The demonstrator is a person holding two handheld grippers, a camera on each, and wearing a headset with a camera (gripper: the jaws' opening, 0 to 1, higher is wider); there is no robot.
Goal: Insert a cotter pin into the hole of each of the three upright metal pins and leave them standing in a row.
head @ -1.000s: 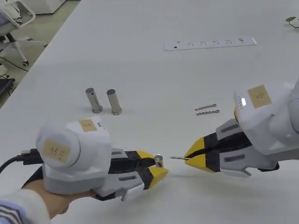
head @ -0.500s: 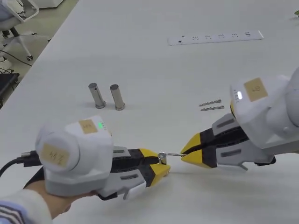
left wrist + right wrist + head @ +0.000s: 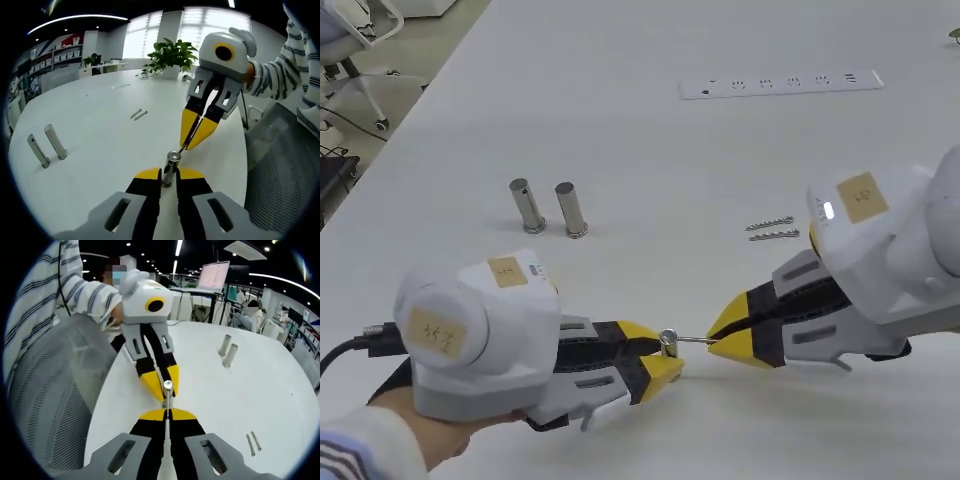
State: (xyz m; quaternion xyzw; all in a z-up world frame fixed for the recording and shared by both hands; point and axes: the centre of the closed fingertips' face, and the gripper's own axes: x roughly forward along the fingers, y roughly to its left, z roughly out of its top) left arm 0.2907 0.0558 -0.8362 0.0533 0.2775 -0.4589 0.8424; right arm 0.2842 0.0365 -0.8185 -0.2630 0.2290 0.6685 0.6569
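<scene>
My left gripper (image 3: pixel 665 357) (image 3: pixel 169 173) is shut on an upright metal pin (image 3: pixel 667 343) (image 3: pixel 170 167) (image 3: pixel 168 388) standing on the white table. My right gripper (image 3: pixel 713 338) (image 3: pixel 167 413) is shut on a thin cotter pin (image 3: pixel 693 339) (image 3: pixel 167 426), whose tip meets the top of that metal pin. Two more metal pins (image 3: pixel 528 206) (image 3: pixel 570 209) stand side by side at the left of the table. Two loose cotter pins (image 3: pixel 770 229) (image 3: pixel 138 114) (image 3: pixel 252 443) lie flat at the right.
A white power strip (image 3: pixel 781 82) lies far back on the table (image 3: pixel 650 140). Office chairs (image 3: pixel 345 60) stand off the table's left edge. In the left gripper view, a potted plant (image 3: pixel 170 55) sits at the far end.
My right gripper moved left with the cotter pin, closing the gap until its tip reached the held metal pin's top. The left gripper stayed put.
</scene>
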